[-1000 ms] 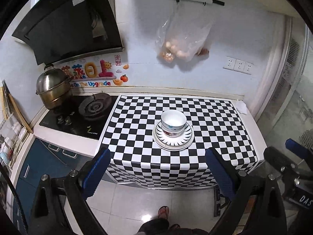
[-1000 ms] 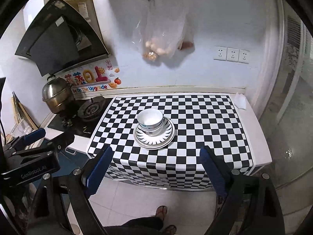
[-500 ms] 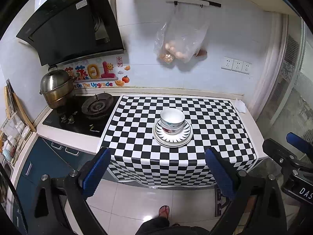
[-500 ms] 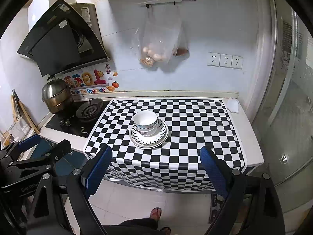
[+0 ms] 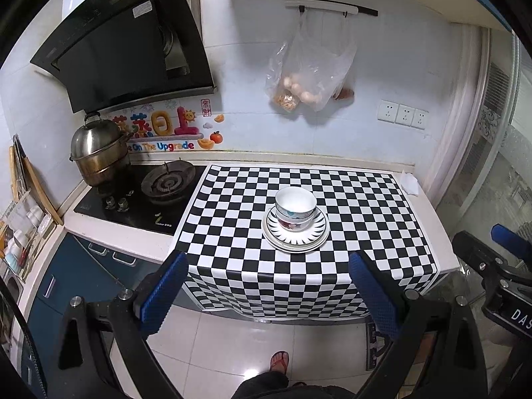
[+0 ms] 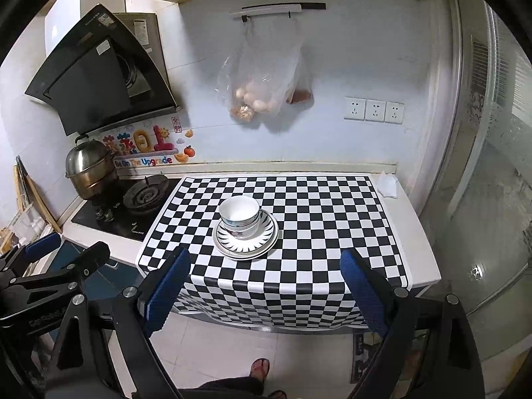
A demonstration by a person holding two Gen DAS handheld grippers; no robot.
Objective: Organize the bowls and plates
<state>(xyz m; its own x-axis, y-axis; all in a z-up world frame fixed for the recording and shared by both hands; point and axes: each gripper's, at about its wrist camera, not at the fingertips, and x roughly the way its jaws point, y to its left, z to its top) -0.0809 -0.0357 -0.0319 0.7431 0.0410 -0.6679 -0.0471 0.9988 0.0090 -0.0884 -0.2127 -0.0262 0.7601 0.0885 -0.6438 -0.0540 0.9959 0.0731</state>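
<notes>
the bowls point(image 5: 295, 206) sit nested one inside another on the stacked plates point(image 5: 296, 232), and the whole pile stands near the middle of the checkered cloth point(image 5: 365, 219) that covers the tabletop point(image 5: 445, 252), well to the right of the gas burner point(image 5: 168, 183) and its steel pot point(image 5: 96, 153). judging from how neatly it is piled, the sorting looks finished or close to it.

both tongs hang out over the floor, well short of the pile and above it. the left tongs point(image 5: 266, 292) are spread wide with nothing between the blue pads, and the right tongs point(image 6: 262, 286) are just as wide and just as empty.

if anything is left to do, it is only a small nudge to centre the pile. i would come in low and level, pads on either side of a plate rim, and push gently, since the nested bowls stand tall and could rock or slide on the glazed plate.
</notes>
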